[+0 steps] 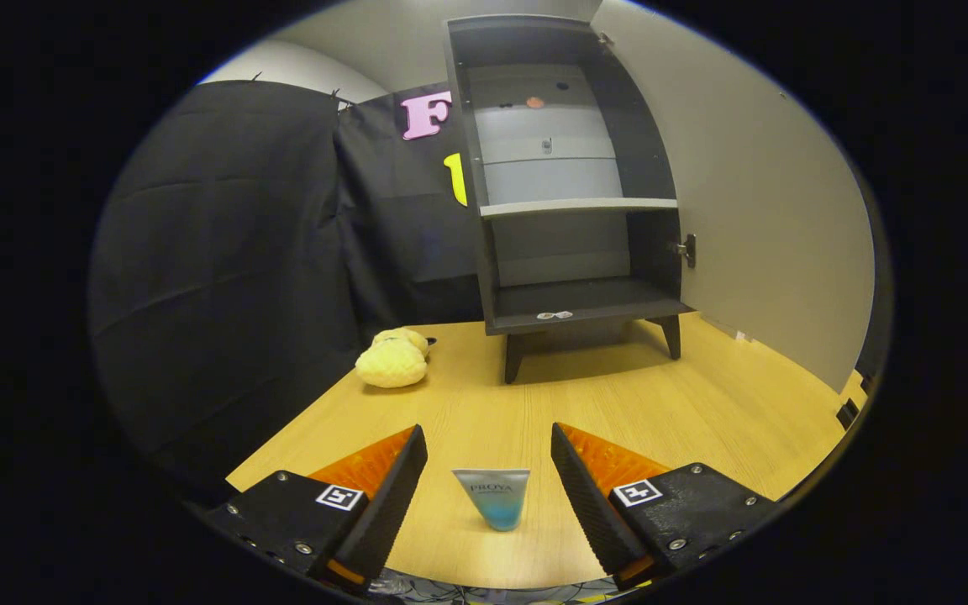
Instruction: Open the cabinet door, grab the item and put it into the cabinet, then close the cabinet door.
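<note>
A small tube (493,497), pale at its flat top and blue at its rounded bottom, lies on the wooden table (702,412) between my fingers, touching neither. My gripper (490,441) is open, with the fingers wide apart on either side of the tube. Beyond them, at the back of the table, stands a dark cabinet (572,193) on short legs. Its large pale door (753,193) is swung open to the right, with a small handle (687,249) near its inner edge. Inside, one pale shelf (578,206) divides the cabinet; the lower compartment's floor (585,298) is bare except for small stickers.
A yellow plush toy (394,359) lies on the table left of the cabinet's legs. Black cloth (223,252) hangs behind and to the left, close to the table's left edge. Bare wood lies between the tube and the cabinet.
</note>
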Motion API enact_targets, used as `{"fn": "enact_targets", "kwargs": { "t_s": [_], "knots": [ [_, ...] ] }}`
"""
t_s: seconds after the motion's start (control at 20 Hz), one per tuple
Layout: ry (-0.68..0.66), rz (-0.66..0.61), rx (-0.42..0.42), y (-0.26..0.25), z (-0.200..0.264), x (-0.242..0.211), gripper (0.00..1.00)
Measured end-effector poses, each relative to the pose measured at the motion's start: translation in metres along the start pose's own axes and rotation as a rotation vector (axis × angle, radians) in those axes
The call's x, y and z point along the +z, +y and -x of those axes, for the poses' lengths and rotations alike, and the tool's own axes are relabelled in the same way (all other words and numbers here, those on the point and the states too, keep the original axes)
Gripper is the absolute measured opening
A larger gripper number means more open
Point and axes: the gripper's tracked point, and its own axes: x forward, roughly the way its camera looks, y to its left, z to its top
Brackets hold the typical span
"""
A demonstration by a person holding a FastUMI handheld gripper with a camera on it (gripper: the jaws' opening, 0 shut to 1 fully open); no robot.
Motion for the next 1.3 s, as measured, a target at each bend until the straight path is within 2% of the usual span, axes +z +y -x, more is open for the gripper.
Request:
{"fn": "enact_targets", "kwargs": {
  "t_s": [0.2,0.6,0.65,0.8,1.1,1.3],
  "knots": [
    [0.084,-0.005,-0.035,-0.003,-0.014,-0.035,0.91],
    [0.221,0.020,-0.066,-0.008,-0.029,-0.088,0.73],
    [0.222,0.021,-0.069,-0.009,-0.031,-0.087,0.70],
    [0.223,0.034,-0.064,-0.009,-0.034,-0.087,0.52],
    [0.222,0.036,-0.044,-0.011,-0.030,-0.071,0.51],
    [0.186,0.032,-0.046,-0.019,-0.031,-0.035,0.51]
  ]
}}
